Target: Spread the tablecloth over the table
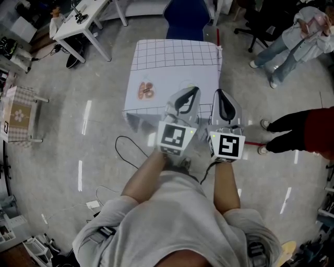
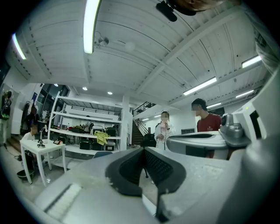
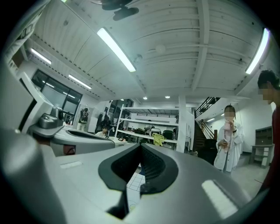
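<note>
Furniture at the far left was a small side table (image 1: 18, 112) under a checked cover, with a white desk (image 1: 86, 15) beyond it where a person (image 1: 56, 21) sat. A black cable (image 1: 130, 148) looped over the pale floor just left of the person holding the grippers. At the middle, the tablecloth (image 1: 172, 62), white with a thin grid and a brown print (image 1: 146, 91) near its left side, lay over the table, covering the top and hanging down the near side, so the table itself was hidden. A blue chair (image 1: 187, 18) stood at the far side. The left gripper (image 1: 193, 92) was held above the near edge of the cloth. Its own view showed its dark pads (image 2: 131, 168) meeting at the tips with nothing gripped. The right gripper (image 1: 219, 94) was just beside it, over the near right corner. Its jaws were likewise closed at the tips and empty, and only the grid of the cloth showed through the slit below them. Further right stood a person in a pale jacket (image 1: 305, 36), and nearer, a person in a red top (image 1: 318, 130).
</note>
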Tool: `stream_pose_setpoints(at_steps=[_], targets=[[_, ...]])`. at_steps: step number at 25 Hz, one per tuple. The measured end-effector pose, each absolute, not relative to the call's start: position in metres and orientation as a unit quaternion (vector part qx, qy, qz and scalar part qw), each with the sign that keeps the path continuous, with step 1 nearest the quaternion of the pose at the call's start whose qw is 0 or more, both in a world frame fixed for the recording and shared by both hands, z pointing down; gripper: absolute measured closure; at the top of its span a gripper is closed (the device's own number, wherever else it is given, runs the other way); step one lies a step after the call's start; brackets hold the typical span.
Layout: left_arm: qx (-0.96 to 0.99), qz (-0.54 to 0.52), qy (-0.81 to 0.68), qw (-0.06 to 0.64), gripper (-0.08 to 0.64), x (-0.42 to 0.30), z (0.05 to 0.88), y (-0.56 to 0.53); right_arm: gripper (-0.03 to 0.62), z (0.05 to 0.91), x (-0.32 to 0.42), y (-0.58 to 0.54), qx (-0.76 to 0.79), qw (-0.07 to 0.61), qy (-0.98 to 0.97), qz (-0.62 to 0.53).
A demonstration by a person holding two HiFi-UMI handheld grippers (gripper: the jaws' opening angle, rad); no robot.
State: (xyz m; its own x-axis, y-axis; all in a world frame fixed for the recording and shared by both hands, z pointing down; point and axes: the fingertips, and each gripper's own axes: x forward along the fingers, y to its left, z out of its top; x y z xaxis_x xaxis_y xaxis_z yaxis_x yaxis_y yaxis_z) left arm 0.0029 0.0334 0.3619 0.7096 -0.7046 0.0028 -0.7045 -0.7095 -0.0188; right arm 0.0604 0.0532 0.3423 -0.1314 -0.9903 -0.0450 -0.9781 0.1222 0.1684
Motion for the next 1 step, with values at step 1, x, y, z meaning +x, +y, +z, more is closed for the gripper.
stream_pose_setpoints(at_steps=[1], targets=[[-0.925,-0.004,0.38,0.005,0.54,0.0023,0.3618,0.0333,0.586,0.3437,0.0603,0.0533,0.659,0.041,-0.748,-0.075]])
